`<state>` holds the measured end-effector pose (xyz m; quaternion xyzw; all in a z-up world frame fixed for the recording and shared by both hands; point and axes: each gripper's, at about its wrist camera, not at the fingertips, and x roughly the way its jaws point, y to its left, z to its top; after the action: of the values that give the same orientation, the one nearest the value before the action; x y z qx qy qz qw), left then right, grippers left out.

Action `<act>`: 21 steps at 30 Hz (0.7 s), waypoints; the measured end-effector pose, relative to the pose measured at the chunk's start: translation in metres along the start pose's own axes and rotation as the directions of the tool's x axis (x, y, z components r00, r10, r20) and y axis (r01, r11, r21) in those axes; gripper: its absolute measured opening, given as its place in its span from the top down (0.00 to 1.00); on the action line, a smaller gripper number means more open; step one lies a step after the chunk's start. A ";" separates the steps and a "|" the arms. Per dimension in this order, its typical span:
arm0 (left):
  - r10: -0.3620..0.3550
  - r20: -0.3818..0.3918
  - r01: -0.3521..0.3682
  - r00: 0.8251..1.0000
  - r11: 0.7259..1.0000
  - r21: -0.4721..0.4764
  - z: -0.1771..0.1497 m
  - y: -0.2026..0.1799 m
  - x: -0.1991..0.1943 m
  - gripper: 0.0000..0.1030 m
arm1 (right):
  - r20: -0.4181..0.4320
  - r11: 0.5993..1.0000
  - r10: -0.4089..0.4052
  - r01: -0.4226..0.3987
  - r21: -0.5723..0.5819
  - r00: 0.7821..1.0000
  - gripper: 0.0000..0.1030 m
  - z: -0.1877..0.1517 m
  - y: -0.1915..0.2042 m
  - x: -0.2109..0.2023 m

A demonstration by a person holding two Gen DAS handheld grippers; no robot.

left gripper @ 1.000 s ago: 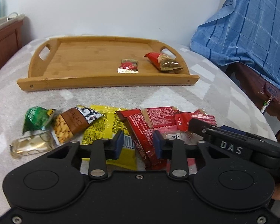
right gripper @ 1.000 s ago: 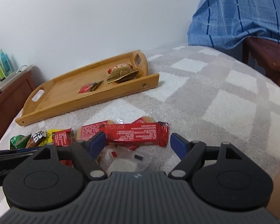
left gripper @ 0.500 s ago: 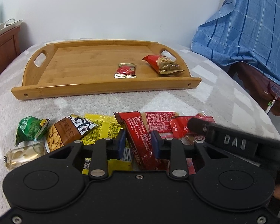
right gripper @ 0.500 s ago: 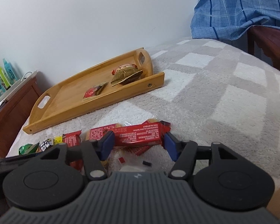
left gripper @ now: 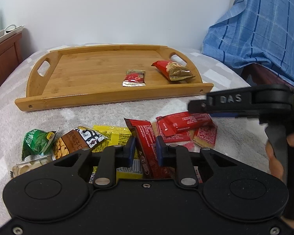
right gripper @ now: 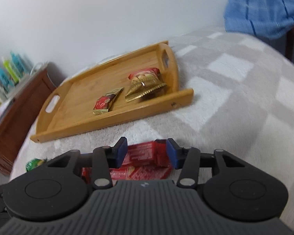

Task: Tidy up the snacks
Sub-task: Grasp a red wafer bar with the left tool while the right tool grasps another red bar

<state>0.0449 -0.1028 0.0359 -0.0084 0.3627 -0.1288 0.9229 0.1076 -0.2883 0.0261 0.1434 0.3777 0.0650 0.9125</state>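
Observation:
A bamboo tray [left gripper: 107, 98] lies on the grey-white blanket and holds a small red packet [left gripper: 134, 78] and a red-and-gold packet [left gripper: 173, 70]. In front of it is a heap of snacks. My left gripper [left gripper: 145, 148] is shut on a dark red snack bar [left gripper: 145, 137] that sticks up out of the heap. My right gripper [right gripper: 147, 150] has a bright red bar [right gripper: 143, 152] crosswise between its blue pads, which touch both ends. Its jaws are opening slightly. In the left wrist view that bar [left gripper: 188, 120] hangs just above the flat red packets [left gripper: 203, 137].
A green packet [left gripper: 36, 143], a peanut packet [left gripper: 76, 141], a yellow packet [left gripper: 111, 137] and a clear packet [left gripper: 29, 166] lie at the left of the heap. A blue checked cloth [left gripper: 254, 39] drapes furniture at the right. A wooden cabinet [left gripper: 4, 54] stands at the left.
The left jaws narrowed onto the dark red bar. The right jaws closed from wide onto the bright red bar, and that gripper moved forward and slightly up with it, towards the tray.

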 end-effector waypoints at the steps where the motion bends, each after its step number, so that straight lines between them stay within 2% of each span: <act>1: -0.001 -0.002 0.001 1.000 1.000 0.005 0.000 -0.001 0.000 0.78 | -0.008 0.999 0.001 -0.001 -0.049 1.000 0.30 0.003 0.004 0.001; 3: -0.001 -0.004 0.001 1.000 1.000 0.017 -0.001 -0.002 -0.001 0.78 | -0.040 0.985 0.016 -0.022 -0.170 0.999 0.28 0.007 0.013 0.003; 5: 0.003 -0.001 -0.003 1.000 0.999 0.036 -0.003 -0.004 0.001 0.75 | -0.073 0.953 0.016 -0.037 -0.300 0.997 0.28 0.009 0.021 0.004; 7: 0.004 -0.002 -0.004 1.000 0.999 0.050 -0.003 -0.005 0.004 0.73 | -0.086 0.925 0.009 -0.041 -0.377 0.996 0.28 0.011 0.023 0.005; 14: -0.004 -0.002 0.004 1.000 0.998 0.064 -0.002 -0.004 0.006 0.72 | -0.145 0.893 0.080 -0.136 -0.428 0.986 0.29 0.010 0.015 -0.001; 17: -0.003 -0.001 0.004 1.000 0.998 0.062 -0.002 -0.003 0.006 0.73 | -0.153 0.880 0.054 -0.119 -0.460 0.987 0.31 0.007 0.023 0.006; 19: 0.000 0.001 -0.001 1.000 0.998 0.065 -0.002 -0.003 0.005 0.73 | -0.161 0.876 0.025 -0.099 -0.472 0.987 0.48 0.006 0.026 0.013; 20: 0.003 0.002 -0.004 1.000 0.998 0.066 -0.003 -0.004 0.005 0.73 | -0.159 0.875 0.007 -0.084 -0.477 0.987 0.50 0.005 0.027 0.016; 21: 0.005 0.004 -0.005 1.000 0.998 0.068 -0.003 -0.004 0.004 0.73 | -0.149 0.877 0.004 -0.075 -0.474 0.989 0.58 0.005 0.029 0.017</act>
<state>0.0451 -0.1076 0.0315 0.0238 0.3564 -0.1388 0.9237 0.1228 -0.2582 0.0268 -0.0839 0.4115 0.1848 0.8885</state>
